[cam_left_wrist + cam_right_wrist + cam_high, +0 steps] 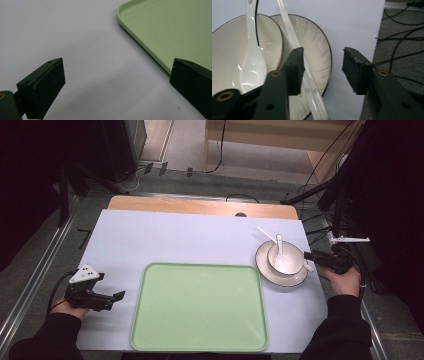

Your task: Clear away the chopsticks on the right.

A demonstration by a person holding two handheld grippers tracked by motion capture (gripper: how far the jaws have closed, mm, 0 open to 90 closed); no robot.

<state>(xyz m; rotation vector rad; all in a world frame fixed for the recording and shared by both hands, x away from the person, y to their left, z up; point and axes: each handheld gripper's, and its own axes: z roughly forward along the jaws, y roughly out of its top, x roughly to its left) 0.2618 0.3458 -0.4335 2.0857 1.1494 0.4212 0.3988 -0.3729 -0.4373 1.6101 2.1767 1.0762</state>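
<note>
A: Right fingers (322, 72) nearest the lens: spread, nothing pinched, one finger over the chopsticks (310, 87).
B: Left fingers (112, 87)?
A: Spread wide over bare counter (75, 37), by the tray (199, 306) at the near edge.
B: Location of the ware?
A: Right edge of the counter: plate (295, 279), bowl (292, 263) on it, spoon (281, 251) in the bowl, chopsticks across the plate.
B: Handling?
A: Glazed ceramic, hard, slick, probably chips easily. Chopsticks are thin, smooth, likely light; pinch them mid-length, squarely, or they may roll.
</note>
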